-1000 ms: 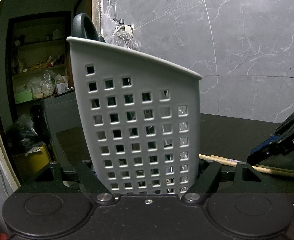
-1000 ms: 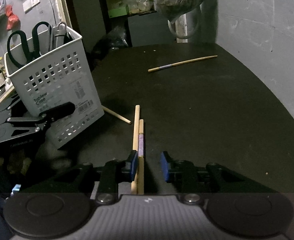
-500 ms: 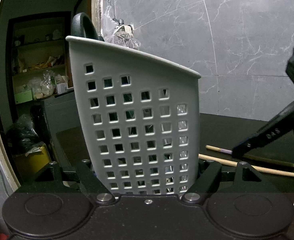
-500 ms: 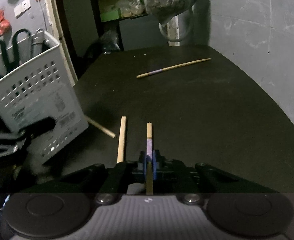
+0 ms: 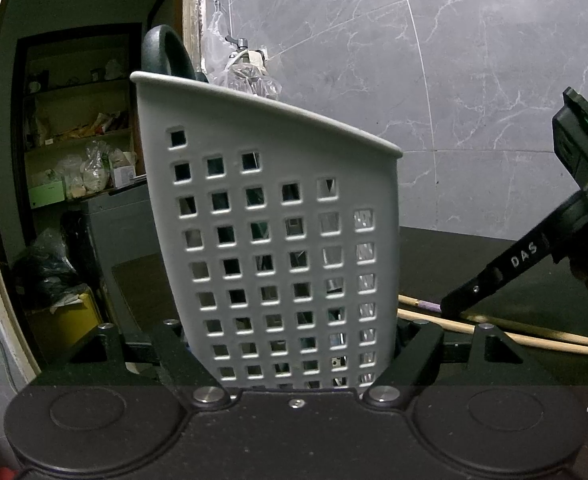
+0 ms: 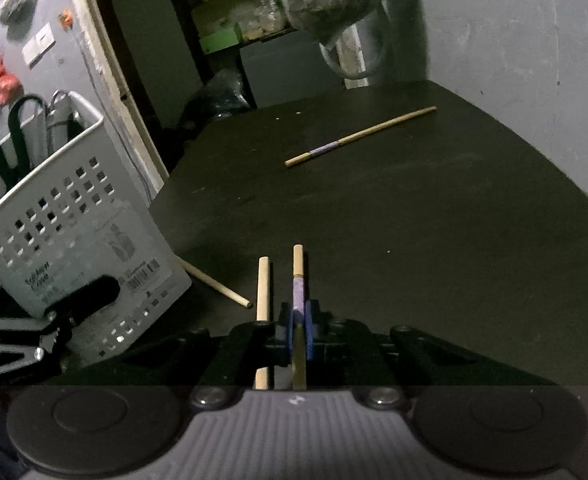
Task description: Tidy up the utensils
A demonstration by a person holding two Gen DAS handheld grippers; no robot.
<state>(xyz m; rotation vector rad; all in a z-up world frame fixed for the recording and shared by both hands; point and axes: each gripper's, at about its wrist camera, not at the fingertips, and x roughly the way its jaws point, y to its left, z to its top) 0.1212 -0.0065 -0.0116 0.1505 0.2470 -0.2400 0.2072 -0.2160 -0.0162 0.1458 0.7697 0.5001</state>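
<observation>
The task was in its middle part. The white perforated basket already held a pair of black-handled scissors and some metal utensils beside them, so a part of the sorting looked done. The left gripper was clamped on the lower part of the basket wall, one finger on each side, and kept it steady on the table.

The right gripper had its blue pads pressed together on one chopstick with a purple band, which pointed toward 12 o'clock from the jaws. A second, plain chopstick lay just beside it at 9 o'clock, not gripped. A third stick stuck out from under the basket, toward 10 o'clock from the gripper. A fourth chopstick, also with a purple band, lay well apart at 1 o'clock. In my judgement, all four sticks still had to go into the basket.

The surface was a dark, matte table, nearly bare. Behind it stood a grey marble-like wall. At 11 o'clock in the left wrist view, an open doorway showed cluttered shelves and bags.
</observation>
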